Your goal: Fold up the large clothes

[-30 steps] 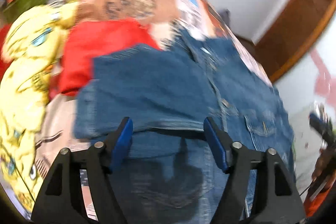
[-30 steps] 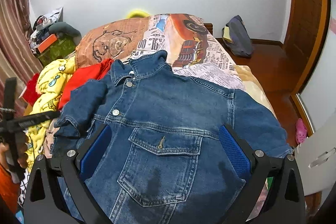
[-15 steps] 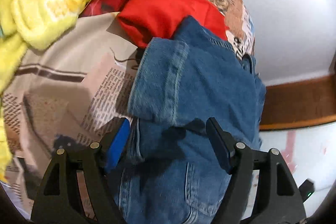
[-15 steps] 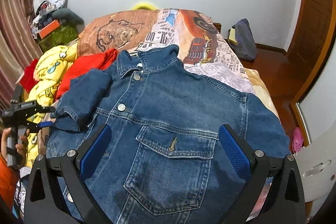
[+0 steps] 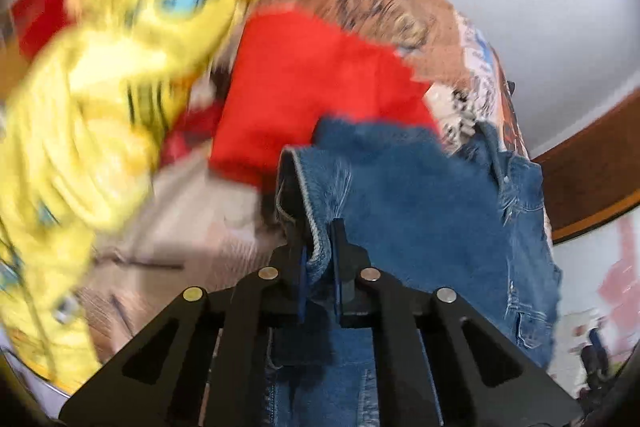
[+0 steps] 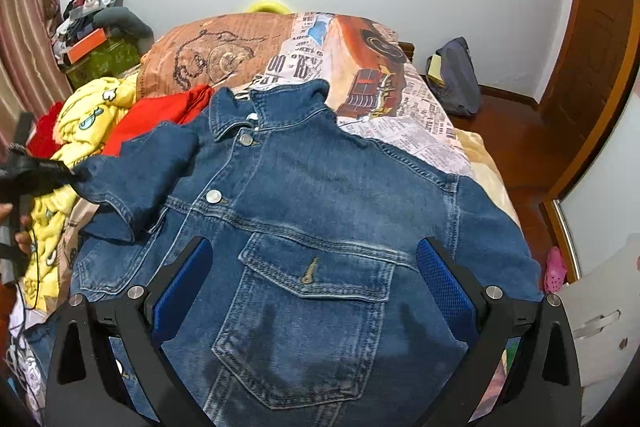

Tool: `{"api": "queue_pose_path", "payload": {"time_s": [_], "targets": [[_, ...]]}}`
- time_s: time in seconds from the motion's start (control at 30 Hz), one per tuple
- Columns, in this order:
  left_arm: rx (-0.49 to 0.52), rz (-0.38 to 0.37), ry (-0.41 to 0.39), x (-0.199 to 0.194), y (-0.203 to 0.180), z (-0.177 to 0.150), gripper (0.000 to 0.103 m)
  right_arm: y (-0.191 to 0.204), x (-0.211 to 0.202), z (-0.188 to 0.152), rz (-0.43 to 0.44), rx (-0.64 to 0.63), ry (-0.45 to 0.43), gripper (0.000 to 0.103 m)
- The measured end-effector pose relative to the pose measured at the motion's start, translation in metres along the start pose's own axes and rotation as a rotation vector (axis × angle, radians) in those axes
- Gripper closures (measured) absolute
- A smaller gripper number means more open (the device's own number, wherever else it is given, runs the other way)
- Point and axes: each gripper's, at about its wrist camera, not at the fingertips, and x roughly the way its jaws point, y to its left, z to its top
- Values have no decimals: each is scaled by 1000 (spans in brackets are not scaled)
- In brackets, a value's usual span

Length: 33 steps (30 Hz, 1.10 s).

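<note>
Jaws first: the left gripper (image 5: 320, 259) is pinched tight on the hem of the denim jacket's (image 6: 304, 227) sleeve cuff (image 5: 308, 195), a fold of blue cloth squeezed between the pads, while the right gripper (image 6: 316, 291) hangs with its jaws spread wide and nothing in them, poised just over the chest pocket (image 6: 308, 311). Sweeping from the left now: a yellow cartoon blanket (image 6: 80, 131) heaped at the bed's edge, a red garment (image 6: 160, 115) tucked just beside it, then that gripped sleeve (image 6: 136, 179) doubled inward over the jacket's front, and the jacket itself spread face up on the newspaper-print bedsheet (image 6: 404, 119). Collar (image 6: 272, 107) points away toward the pillow (image 6: 216, 55) and the far wall, hem toward the grippers, so its long axis runs straight away from the right gripper, buttons lined up along it. The left view is smeared with blur, so fine detail there is hard to read. The relation that counts: the sleeve lies on the left gripper's side and crosses the body roughly at right angles to that long axis, so the left hand looks best placed to lay it flat across the chest. The far sleeve (image 6: 492, 227) drapes off the right edge of the bed, near the open right gripper, and looks not yet folded in.
</note>
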Motion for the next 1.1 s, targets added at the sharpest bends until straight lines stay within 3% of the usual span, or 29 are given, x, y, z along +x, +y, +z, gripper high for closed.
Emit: {"api": "queue_pose_path", "payload": {"time_s": [0.1, 0.23, 0.4, 0.57, 0.7, 0.77, 0.93, 1.1], "targets": [[104, -4, -95, -31, -46, 17, 96, -9, -6, 0, 7, 24, -16, 2], [282, -70, -225, -76, -133, 28, 97, -22, -14, -1, -8, 32, -47, 2], [467, -201, -273, -102, -234, 16, 97, -47, -21, -5, -36, 67, -61, 2], [593, -303, -189, -83, -313, -15, 98, -79, -32, -12, -85, 109, -68, 2], [654, -333, -45, -30, -356, -56, 98, -104, -40, -21, -109, 157, -64, 2], [656, -354, 77, 5, -364, -77, 98, -117, -43, -26, -124, 189, -57, 2], [694, -321, 270, 70, -366, -127, 98, -139, -47, -39, -136, 247, -34, 2], [744, -309, 328, 85, -371, -165, 96, -152, -42, -52, -149, 288, 5, 2]]}}
